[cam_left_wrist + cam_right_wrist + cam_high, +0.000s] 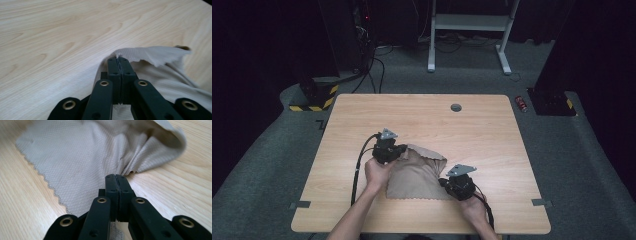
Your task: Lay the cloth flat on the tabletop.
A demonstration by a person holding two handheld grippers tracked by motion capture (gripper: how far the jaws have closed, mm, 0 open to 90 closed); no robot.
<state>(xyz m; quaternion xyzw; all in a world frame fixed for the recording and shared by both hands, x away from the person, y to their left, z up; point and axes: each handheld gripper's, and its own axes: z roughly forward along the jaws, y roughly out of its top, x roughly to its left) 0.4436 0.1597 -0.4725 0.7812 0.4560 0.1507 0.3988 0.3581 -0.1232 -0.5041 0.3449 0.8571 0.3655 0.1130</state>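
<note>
A beige cloth (417,175) with a zigzag edge lies crumpled on the wooden table (422,115), near its front middle. My left gripper (404,149) is at the cloth's far left corner, and in the left gripper view its jaws (118,60) are shut on that raised corner of the cloth (152,55). At the cloth's right edge is my right gripper (443,181). In the right gripper view its jaws (116,177) are shut on the bunched edge of the cloth (82,157), which fans out beyond them and curls up at the far right.
A round cable hole (456,107) sits near the table's far edge. Grey tape tabs mark the front left (300,204) and front right (540,202) of the table. Beyond it on the floor are a white desk frame (469,22), a yellow-black striped base (314,97) and a small red object (522,104).
</note>
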